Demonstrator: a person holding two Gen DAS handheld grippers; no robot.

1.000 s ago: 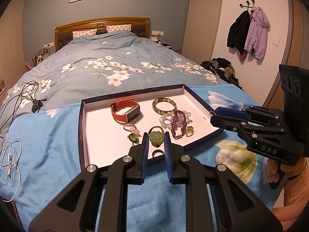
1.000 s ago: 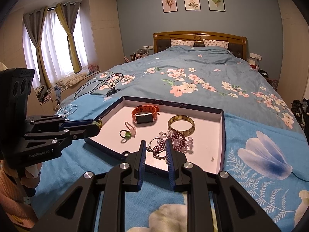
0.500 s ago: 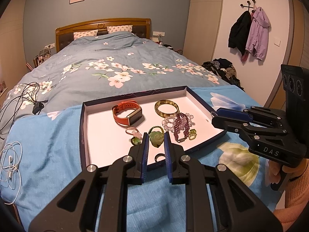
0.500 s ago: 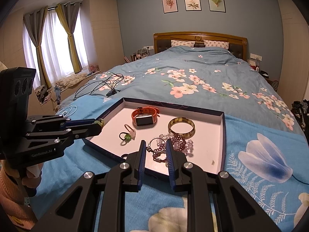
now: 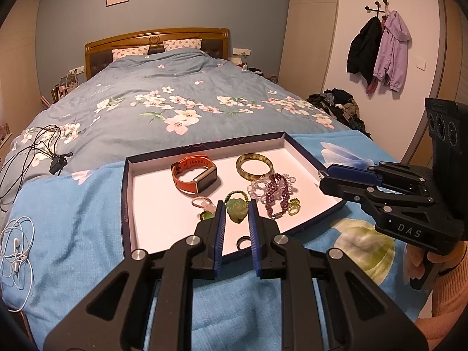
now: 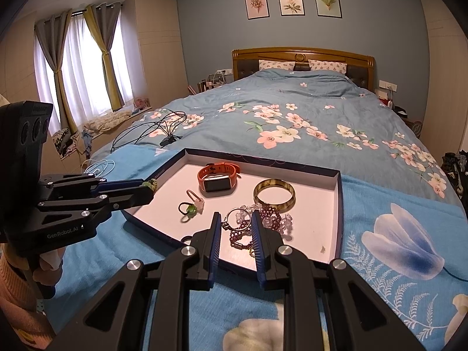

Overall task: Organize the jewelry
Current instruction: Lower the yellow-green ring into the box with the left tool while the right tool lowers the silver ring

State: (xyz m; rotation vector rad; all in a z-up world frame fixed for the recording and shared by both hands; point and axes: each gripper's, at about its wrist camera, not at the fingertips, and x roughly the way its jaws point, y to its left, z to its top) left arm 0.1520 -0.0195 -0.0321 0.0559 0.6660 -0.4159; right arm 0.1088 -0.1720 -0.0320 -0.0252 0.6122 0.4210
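The left gripper (image 5: 235, 204) is clenched on a green rose charm (image 5: 236, 211), which is pinched between the blue pads at the fingertips; a loop of green beads on the charm shows just beyond the tips. In the right wrist view the same gripper is seen at the tray's left edge with something green at its tip. The right gripper (image 6: 235, 215) is closed on a silver ring (image 6: 226, 222), which is gripped between its pads over the near right part of the tray. Each gripper is held by a hand in an orange sleeve.

The tray (image 5: 125, 204), dark blue at the rim and white inside, is laid on a blue flowered quilt (image 5: 73, 219) at the near end of a bed. At its far side an orange watch (image 5: 194, 177) is set to the left and an amber bangle (image 5: 254, 166) to the right. Nearer, a purple bead bracelet (image 5: 276, 193) is heaped on a clear bead bracelet (image 5: 257, 188), with a yellow-green ring (image 5: 294, 206) just beside them. A pink loop (image 5: 200, 203) is placed near the middle. A black ring (image 5: 242, 242) is seen at the near rim. Black cables (image 5: 29, 152) and white earphones (image 5: 16, 242) are spread on the bed, well left of the tray.
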